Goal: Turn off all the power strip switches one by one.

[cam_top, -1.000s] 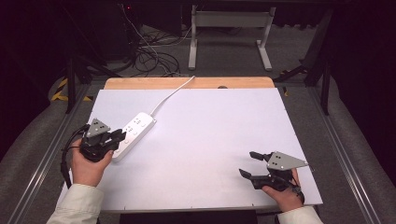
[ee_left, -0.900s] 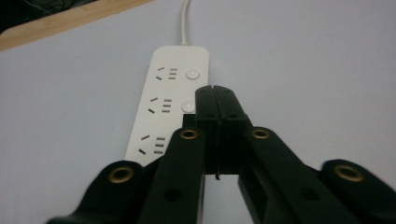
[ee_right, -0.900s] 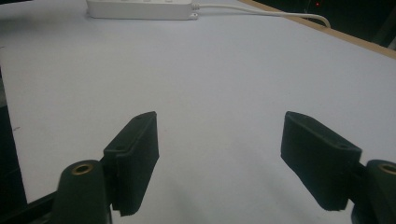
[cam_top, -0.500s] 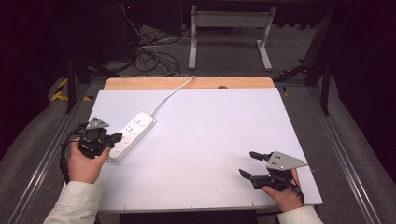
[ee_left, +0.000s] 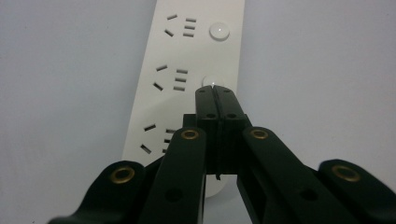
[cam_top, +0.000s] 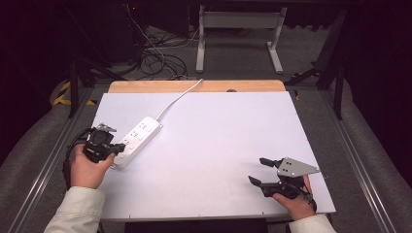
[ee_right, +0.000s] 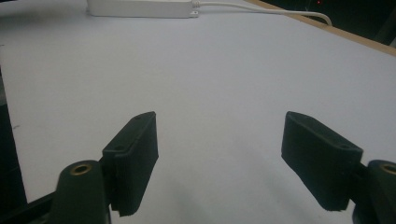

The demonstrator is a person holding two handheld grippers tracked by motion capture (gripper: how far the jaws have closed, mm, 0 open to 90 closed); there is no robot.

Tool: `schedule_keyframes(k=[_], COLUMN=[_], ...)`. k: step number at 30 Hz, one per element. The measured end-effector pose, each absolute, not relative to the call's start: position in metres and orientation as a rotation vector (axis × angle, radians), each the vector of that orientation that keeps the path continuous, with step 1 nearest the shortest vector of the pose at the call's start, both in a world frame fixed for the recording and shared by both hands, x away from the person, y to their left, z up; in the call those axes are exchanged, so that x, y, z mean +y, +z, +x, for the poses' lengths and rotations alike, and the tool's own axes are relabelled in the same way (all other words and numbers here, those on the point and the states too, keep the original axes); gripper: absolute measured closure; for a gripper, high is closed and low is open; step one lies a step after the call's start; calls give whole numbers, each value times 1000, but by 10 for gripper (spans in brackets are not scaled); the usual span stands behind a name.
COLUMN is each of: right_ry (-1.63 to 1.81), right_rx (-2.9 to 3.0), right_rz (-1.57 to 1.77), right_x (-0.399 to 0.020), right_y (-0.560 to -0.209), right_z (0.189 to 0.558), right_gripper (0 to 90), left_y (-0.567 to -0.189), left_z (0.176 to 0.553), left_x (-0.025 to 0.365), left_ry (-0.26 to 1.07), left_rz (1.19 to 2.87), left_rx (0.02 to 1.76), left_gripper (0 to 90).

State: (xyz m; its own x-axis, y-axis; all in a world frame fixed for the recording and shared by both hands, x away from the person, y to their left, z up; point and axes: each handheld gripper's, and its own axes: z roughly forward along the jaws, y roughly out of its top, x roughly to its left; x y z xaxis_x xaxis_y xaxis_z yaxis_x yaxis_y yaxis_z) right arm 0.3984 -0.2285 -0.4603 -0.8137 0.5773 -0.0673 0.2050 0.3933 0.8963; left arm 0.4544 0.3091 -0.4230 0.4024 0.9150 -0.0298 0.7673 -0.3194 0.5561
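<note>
A white rectangular tabletop (cam_top: 214, 145) carries a long white plastic power strip (cam_top: 138, 140) lying diagonally near its left edge, its white cord (cam_top: 180, 97) running toward the far edge. The left gripper (ee_left: 215, 93) has its fingers pressed together, empty, tips over the strip's middle round button (ee_left: 210, 81). The right gripper (cam_top: 260, 171), near the right front corner, has its fingers wide apart, holding nothing.

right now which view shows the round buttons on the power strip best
The left gripper view: the power strip lies close below, one round button clear, a second at the shut left gripper tips. The high view shows the strip small; the right gripper view shows only its side.
</note>
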Motion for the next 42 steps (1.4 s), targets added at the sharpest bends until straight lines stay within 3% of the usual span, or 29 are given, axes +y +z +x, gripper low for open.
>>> schedule_keyframes(k=[17, 42], right_ry=[1390, 1388], right_rx=[2290, 2293], right_rz=[676, 669], right_x=[-229, -228], right_y=[-460, -460], right_z=[398, 398], right_gripper=[279, 279], left_y=[-432, -437], left_z=[458, 458], left_x=[309, 307], left_ry=[325, 345], left_rz=[2249, 2266], left_rx=[1480, 1464], left_gripper=[900, 900])
